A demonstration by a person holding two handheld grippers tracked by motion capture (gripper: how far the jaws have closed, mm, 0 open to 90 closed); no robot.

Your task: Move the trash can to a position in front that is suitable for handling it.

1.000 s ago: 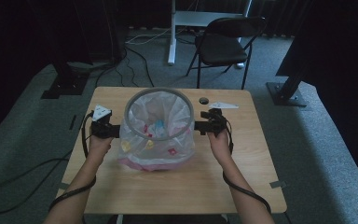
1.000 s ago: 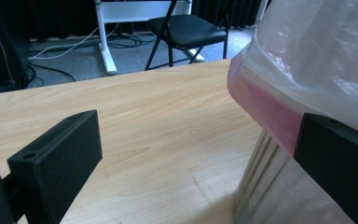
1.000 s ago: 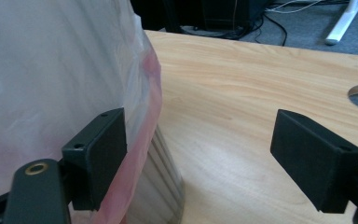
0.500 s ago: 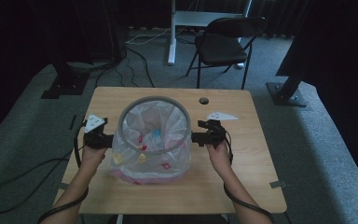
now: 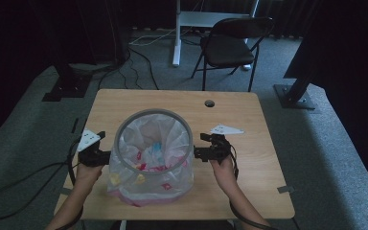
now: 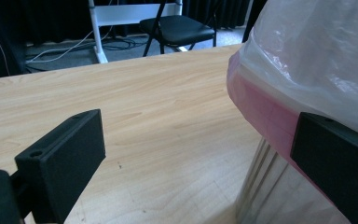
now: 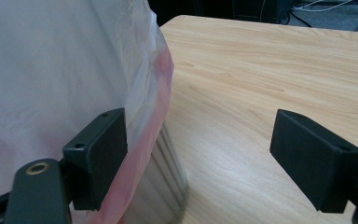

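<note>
A round bin (image 5: pixel 152 154) with a grey rim stands on the wooden table (image 5: pixel 249 143). It is lined with a clear plastic bag (image 5: pixel 172 179) whose pink hem hangs down the outside. Several colourful scraps lie inside. My left gripper (image 5: pixel 98 156) sits at the bin's left side and my right gripper (image 5: pixel 202 153) at its right side. In the left gripper view the gripper (image 6: pixel 200 144) is open, its right jaw against the bag (image 6: pixel 317 60) over the ribbed bin wall (image 6: pixel 261 186). In the right gripper view the gripper (image 7: pixel 200 140) is open, its left jaw against the bag (image 7: pixel 60 70).
A cable hole (image 5: pixel 209 103) sits near the table's far edge. Beyond the table stand a black folding chair (image 5: pixel 230 45) and a white desk leg (image 5: pixel 176 33). Black stand bases (image 5: pixel 64 88) and cables lie on the grey carpet.
The bin with its bag has come toward the table's front edge, and both grippers have come back with it at its sides.
</note>
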